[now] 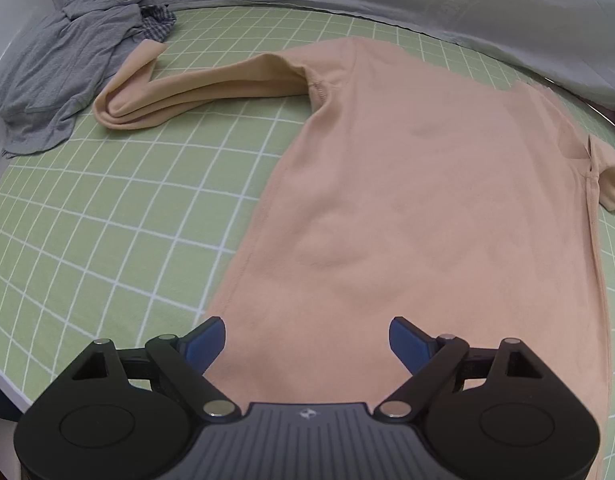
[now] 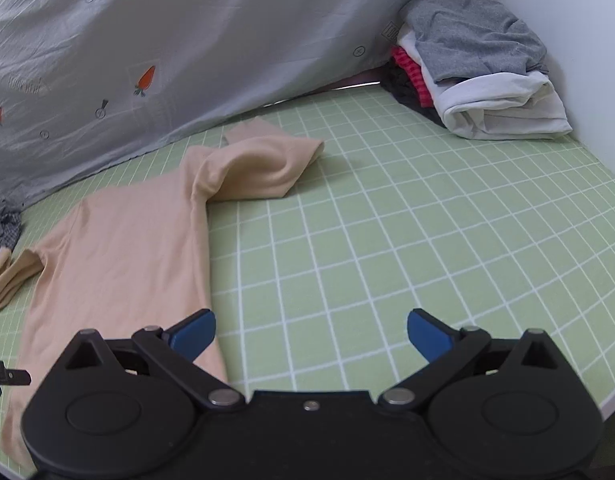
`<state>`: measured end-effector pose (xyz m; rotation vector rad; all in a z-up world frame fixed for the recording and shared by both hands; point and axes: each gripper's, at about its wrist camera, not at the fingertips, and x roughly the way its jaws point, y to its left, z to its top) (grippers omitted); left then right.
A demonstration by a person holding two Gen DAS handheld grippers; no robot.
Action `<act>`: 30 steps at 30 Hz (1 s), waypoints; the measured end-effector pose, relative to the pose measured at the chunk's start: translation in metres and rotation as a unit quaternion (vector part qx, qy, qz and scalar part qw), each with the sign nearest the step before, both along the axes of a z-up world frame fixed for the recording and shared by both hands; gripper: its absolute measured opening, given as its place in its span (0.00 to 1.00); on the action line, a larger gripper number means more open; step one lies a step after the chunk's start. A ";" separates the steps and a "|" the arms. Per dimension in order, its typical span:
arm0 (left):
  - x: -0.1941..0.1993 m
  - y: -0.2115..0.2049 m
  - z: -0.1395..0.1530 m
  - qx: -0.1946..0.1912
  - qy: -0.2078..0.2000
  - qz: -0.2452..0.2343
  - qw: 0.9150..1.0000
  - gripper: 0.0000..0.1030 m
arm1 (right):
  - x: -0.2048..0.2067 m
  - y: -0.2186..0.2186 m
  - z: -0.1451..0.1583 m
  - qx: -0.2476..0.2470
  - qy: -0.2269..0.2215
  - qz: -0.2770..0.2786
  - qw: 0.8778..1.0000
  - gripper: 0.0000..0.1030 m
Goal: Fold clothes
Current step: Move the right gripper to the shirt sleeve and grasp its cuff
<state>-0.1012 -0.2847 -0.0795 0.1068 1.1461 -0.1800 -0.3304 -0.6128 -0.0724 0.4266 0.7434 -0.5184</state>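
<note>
Both my grippers are wide apart at the jaws, nothing pinched in either. No earlier look to compare against, so that's just the current stance.

Left gripper [image 1: 307, 340]: hanging over the lower body of one peach long-sleeve shirt [image 1: 427, 208]. Blue pads clear of the cloth, fabric visible between them but not pressed.

Right gripper [image 2: 311, 332]: left pad sits above the shirt's right edge, the right pad over bare sheet. Not holding anything.

Shirt: one piece, spread flat on the green grid sheet [image 1: 107, 240], hem toward me, shoulders toward the far side. Two sleeves counted. The left sleeve [image 1: 179, 88] runs outward and doubles back on itself, cuff pointing away. The right sleeve [image 2: 263, 164] lies bunched and angled out from the shoulder.

Other cloth, counted:
- One loose grey garment [image 1: 67, 72], crumpled at the far left, with a bit of checked fabric showing at its edge. It lies just beside the left sleeve's fold.
- One stack of folded clothes [image 2: 479, 76] in the far right corner: grey on top, white under it, red-striped and dark layers below. Exact count of pieces unclear.
- One pale carrot-print quilt [image 2: 147, 60] along the far edge.
</note>
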 end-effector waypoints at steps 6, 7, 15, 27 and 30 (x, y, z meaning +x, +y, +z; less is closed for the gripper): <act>0.038 -0.028 -0.011 0.005 0.014 0.010 1.000 0.87 | 0.044 -0.053 -0.005 0.001 -0.011 -0.007 1.000 1.00; 0.047 -0.032 -0.013 0.006 0.016 0.015 1.000 0.87 | 0.054 -0.061 -0.006 0.001 -0.014 -0.009 1.000 1.00; 0.108 -0.054 -0.022 0.024 0.018 0.035 0.999 0.88 | 0.150 -0.141 -0.017 0.009 -0.034 -0.024 0.999 1.00; 0.158 -0.061 -0.033 0.013 0.023 0.054 0.998 1.00 | 0.278 -0.149 -0.048 -0.026 0.028 0.057 0.998 1.00; 0.164 -0.062 -0.034 0.007 0.020 0.048 0.999 1.00 | 0.296 -0.141 -0.060 -0.011 0.035 0.080 0.996 0.95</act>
